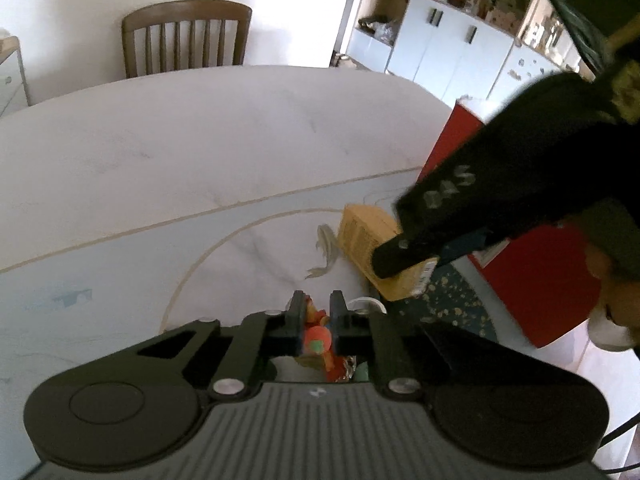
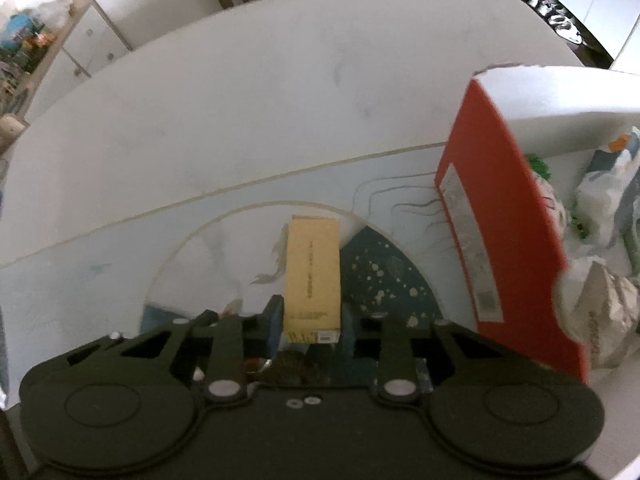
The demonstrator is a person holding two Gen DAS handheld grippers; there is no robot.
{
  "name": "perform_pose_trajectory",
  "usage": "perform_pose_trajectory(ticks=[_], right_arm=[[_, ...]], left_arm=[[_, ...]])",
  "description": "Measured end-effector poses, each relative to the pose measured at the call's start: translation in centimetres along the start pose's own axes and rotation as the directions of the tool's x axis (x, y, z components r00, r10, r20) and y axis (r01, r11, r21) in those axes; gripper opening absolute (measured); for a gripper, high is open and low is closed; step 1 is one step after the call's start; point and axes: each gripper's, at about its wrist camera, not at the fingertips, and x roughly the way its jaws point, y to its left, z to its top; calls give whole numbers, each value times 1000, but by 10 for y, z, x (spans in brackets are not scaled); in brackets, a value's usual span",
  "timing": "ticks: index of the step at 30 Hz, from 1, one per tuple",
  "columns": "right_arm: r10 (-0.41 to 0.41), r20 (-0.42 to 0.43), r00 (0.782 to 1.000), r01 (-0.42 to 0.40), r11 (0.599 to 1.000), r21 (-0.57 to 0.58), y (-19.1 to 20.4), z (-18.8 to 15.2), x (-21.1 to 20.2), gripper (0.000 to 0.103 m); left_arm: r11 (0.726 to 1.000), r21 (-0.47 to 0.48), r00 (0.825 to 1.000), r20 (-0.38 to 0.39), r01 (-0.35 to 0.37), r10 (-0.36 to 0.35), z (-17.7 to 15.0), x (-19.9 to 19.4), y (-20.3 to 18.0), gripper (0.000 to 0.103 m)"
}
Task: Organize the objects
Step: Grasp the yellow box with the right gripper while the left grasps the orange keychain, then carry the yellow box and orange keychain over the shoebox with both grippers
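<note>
**Both grippers loaded beside the red box**

The right gripper (image 2: 310,320) is pinching a yellow carton (image 2: 313,276) by its near end; the carton runs straight up the middle of the right wrist view, over the worktop (image 2: 240,112). In the left wrist view the same carton (image 1: 366,240) sits right of centre, caught under the dark fingers of the right gripper (image 1: 394,258), which cuts in from the upper right. It seems to be held just above the surface, though contact cannot be ruled out.

The left gripper (image 1: 317,320) is pressed together on a small red-orange toy (image 1: 318,340) at the bottom centre of its view — blurred, so its exact kind cannot be told.

A red box (image 2: 508,216) stands at the right of the right wrist view, already crowded with bags (image 2: 608,288) and wrappers. It looks like the likely place for both items.

Risks from here:
- The carton is gripped at one end only, so its free length may swing or droop and catch the red box's wall when carried across.
- The two grippers sit near each other — moving both toward the box at once could knock them together and shake the toy loose.
- The heaped contents may leave the carton little room, so it could rest on the pile and slide back out.
</note>
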Motion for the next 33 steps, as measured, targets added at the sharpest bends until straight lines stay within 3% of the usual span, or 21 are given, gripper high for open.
perform_pose_trajectory(ticks=[2,18,33], right_arm=[[17,15,1000,-17,1000,-9,-1,-1,-8,27],[125,107,986,-119,991,-60,-23,-42,-91,27],[153,192,969,-149,988,-38,-78,-58,-156,27]], left_arm=[[1000,-13,1000,18,6,-5,0,-9,2,5],[978,-193,994,92,77,-60,-1,-81,10,5],[990,-121,994,92,78,-67,26,-125,-36,5]])
